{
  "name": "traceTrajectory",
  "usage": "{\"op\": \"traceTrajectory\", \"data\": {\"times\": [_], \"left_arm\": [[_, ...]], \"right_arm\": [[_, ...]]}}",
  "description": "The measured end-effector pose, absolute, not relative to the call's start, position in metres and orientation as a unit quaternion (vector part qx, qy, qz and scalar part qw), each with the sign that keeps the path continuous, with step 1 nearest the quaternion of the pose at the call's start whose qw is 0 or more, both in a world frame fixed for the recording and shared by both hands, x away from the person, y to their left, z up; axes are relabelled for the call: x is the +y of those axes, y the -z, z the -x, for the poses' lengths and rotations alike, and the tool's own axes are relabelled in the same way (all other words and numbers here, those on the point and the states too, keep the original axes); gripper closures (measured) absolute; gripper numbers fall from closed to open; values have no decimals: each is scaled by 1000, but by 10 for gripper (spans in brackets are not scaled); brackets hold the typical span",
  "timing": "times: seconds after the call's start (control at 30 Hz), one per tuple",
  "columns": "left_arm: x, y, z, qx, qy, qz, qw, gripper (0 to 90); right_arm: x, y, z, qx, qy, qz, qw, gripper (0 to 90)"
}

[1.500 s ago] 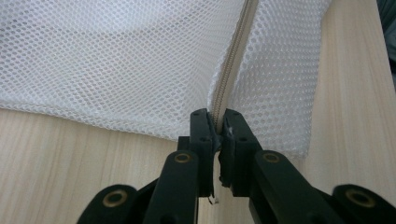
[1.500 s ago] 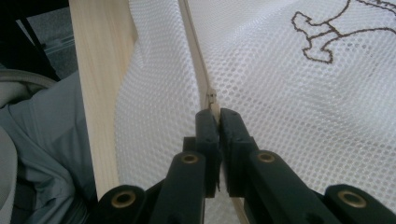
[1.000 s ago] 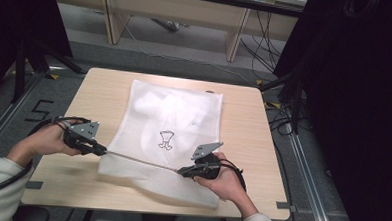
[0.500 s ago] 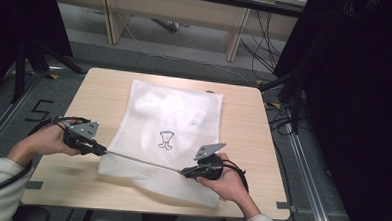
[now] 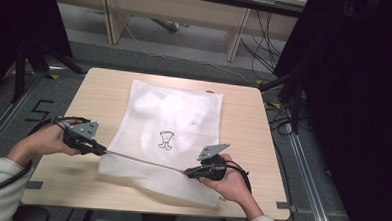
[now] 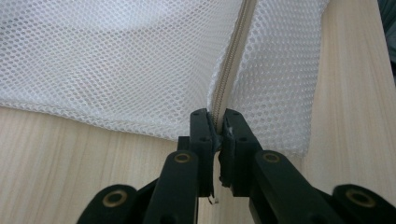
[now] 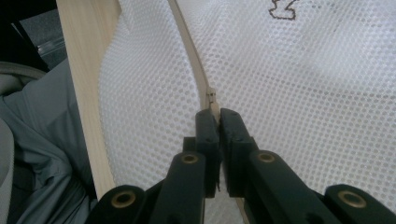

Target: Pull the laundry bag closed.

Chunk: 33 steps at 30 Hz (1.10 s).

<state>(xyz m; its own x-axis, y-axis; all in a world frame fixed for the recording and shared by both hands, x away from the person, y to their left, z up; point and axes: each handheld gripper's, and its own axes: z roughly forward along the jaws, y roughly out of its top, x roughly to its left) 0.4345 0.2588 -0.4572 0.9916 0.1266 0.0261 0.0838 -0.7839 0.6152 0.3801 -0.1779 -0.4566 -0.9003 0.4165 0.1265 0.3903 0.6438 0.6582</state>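
White mesh bag (image 5: 170, 134) lies flat on the wooden table (image 5: 242, 142), its zipper (image 5: 141, 160) stretched taut between both grippers. The left gripper (image 5: 100, 150) pinches the zipper's end; the right gripper (image 5: 187, 173) pinches the slider (image 7: 211, 100). Both hands sit low, barely shifted since a second ago.

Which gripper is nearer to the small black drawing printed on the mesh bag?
Right. The right gripper sits just below and right of the drawing, clamped on the zipper; the left gripper grips the zipper's far left end.
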Motion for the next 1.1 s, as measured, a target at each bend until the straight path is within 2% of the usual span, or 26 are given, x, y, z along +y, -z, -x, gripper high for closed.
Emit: {"op": "traceTrajectory", "data": {"times": [1.1], "left_arm": [[259, 458, -434, 65, -34, -941, 331, 831]], "right_arm": [[-209, 458, -375, 897, -356, -261, 19, 879]]}}
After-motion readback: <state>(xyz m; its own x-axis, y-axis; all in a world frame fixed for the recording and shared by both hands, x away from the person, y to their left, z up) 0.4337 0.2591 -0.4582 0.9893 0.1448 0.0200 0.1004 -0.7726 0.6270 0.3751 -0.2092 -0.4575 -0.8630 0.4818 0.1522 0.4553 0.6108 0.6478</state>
